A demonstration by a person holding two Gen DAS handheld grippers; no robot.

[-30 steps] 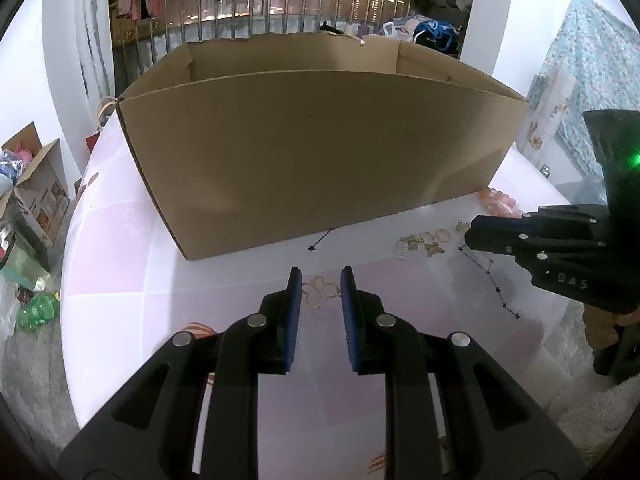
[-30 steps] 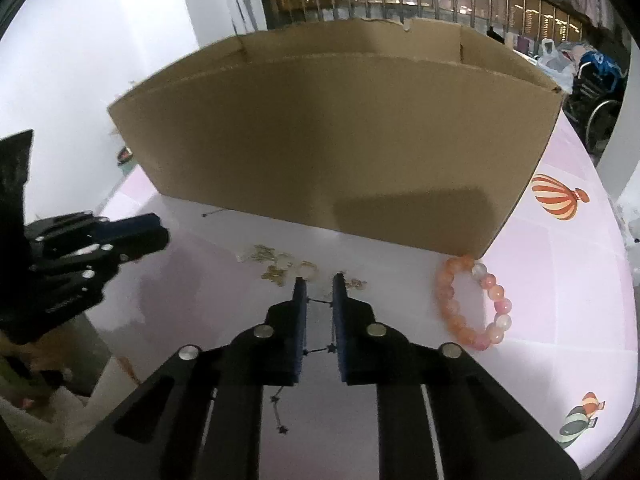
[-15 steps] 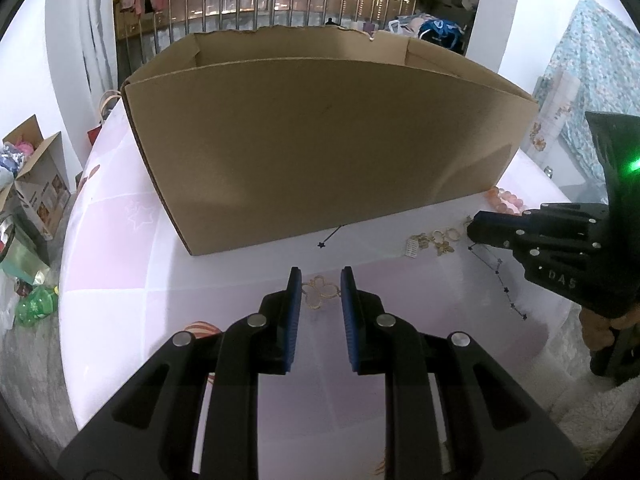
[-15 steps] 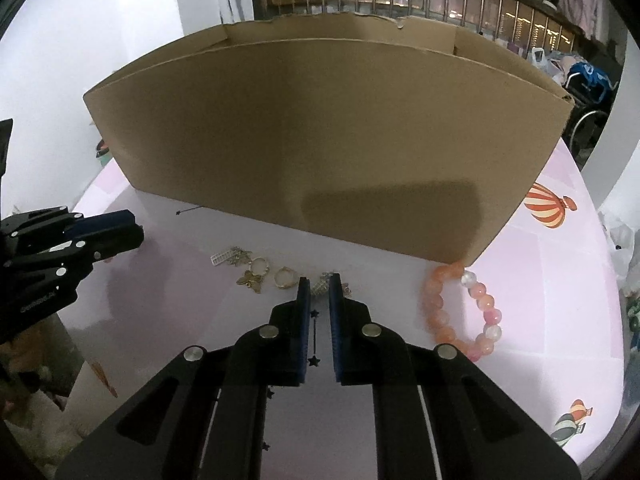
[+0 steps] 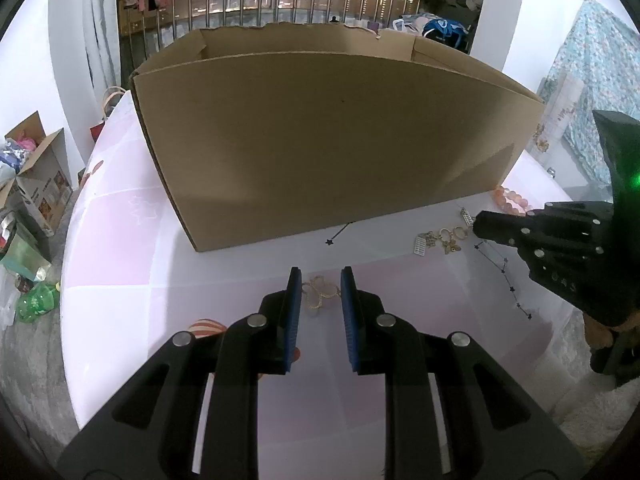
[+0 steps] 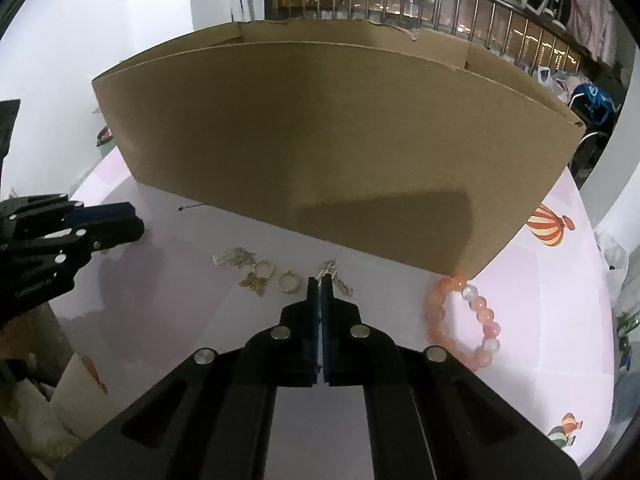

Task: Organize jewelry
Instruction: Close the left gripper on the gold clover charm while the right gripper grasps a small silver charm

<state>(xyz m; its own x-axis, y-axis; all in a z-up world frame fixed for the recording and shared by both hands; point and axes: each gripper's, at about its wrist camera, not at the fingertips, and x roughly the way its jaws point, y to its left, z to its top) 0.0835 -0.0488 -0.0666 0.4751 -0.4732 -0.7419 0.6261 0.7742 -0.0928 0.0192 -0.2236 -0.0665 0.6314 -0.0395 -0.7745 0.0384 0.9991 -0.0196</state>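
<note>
Black star chain (image 5: 505,276) is lying under the clenched right gripper (image 6: 320,280); too thin, it may be slipping free. Left gripper (image 5: 320,280) is hovering released around gold bracelet (image 5: 320,294).

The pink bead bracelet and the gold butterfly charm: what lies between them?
A gold ring, the shut right tool and a silvery chain piece, in the right wrist view.

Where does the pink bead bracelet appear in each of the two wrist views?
Left wrist view: bead bracelet at the right, partly hidden behind the right gripper.
Right wrist view: bead bracelet at lower right, whole, on the table.
Shared landmark: the cardboard box; the bracelet lies by its near right corner.
</note>
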